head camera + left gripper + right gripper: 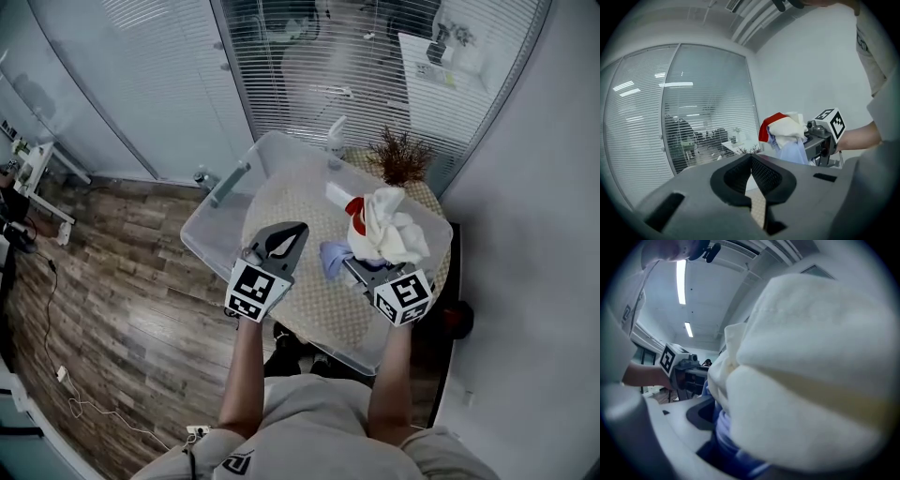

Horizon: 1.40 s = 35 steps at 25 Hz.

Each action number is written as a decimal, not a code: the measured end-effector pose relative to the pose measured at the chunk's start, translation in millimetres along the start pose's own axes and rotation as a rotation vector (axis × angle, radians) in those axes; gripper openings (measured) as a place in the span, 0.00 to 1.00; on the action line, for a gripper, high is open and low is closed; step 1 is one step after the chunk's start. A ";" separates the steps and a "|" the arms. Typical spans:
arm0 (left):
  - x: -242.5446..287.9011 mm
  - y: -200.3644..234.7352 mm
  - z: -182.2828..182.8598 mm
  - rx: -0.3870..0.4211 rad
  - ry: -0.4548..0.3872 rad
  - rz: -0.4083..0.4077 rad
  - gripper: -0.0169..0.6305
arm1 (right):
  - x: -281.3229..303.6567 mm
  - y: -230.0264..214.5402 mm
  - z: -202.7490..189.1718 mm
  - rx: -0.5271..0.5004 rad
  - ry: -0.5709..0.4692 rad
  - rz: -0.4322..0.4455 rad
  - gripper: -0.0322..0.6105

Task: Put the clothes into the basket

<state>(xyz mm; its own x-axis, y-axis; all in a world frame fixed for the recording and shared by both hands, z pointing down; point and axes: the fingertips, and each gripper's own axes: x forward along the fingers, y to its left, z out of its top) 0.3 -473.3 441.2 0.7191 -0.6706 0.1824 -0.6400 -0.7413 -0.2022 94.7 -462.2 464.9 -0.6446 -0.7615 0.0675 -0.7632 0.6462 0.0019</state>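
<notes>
Cream cloth on top, red at the back, pale blue hanging below: that's the clothes (384,225) bundle, and you've got it in your R gripper (358,268). The jaws stand wide w/ the fabric packed btwn them, blue folds deep in the throat, cream bulging out over the front. In the R gripper view the cream cloth (801,371) fills nearly the whole picture, so the fingertips are buried in it.

Your L gripper (292,232) sits just beside it, on the left. Jaws together, tips meeting, nothing btwn them. In the L gripper view you can see the dark pads touching at the top and a sliver of woven surface through the slot below. Same view also shows the bundle (787,133) off to the right, red edge up, blue tail drooping.

Both tools are held over the basket (208,225), a clear plastic tub w/ a pale rim. From the head view the bundle is up over the tub's right half, raised, not lying on its floor. A woven, tan surface (300,187) shows through the tub's bottom.

At the far corner stands a white bottle (336,141), and next to it a dry brown plant (401,155). Wood plank floor (112,272) on your left, glass wall w/ blinds ahead.
</notes>
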 end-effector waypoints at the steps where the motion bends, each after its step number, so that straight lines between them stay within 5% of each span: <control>1: 2.9 4.4 -2.0 0.000 -0.003 -0.008 0.05 | 4.6 -1.1 -1.2 0.001 0.002 -0.005 0.65; 11: 39.9 43.9 2.5 -0.016 -0.055 -0.080 0.05 | 39.0 -19.6 4.2 -0.037 0.067 -0.023 0.65; 20: 50.8 61.7 5.9 -0.035 -0.085 -0.088 0.05 | 65.2 -22.2 -30.3 -0.054 0.209 0.003 0.65; 28: 50.8 80.4 5.5 -0.039 -0.088 -0.065 0.05 | 96.0 -7.0 -106.8 0.003 0.430 0.093 0.65; 35: 50.1 85.4 -7.3 -0.055 -0.066 -0.054 0.05 | 96.1 26.6 -185.4 -0.157 0.766 0.214 0.66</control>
<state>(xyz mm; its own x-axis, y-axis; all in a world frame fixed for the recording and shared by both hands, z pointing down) -20.2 -570.5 440.1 0.7680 -0.6276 0.1279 -0.6124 -0.7780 -0.1405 20.9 -508.9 656.4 -0.5223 -0.4116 0.7468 -0.5749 0.8168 0.0481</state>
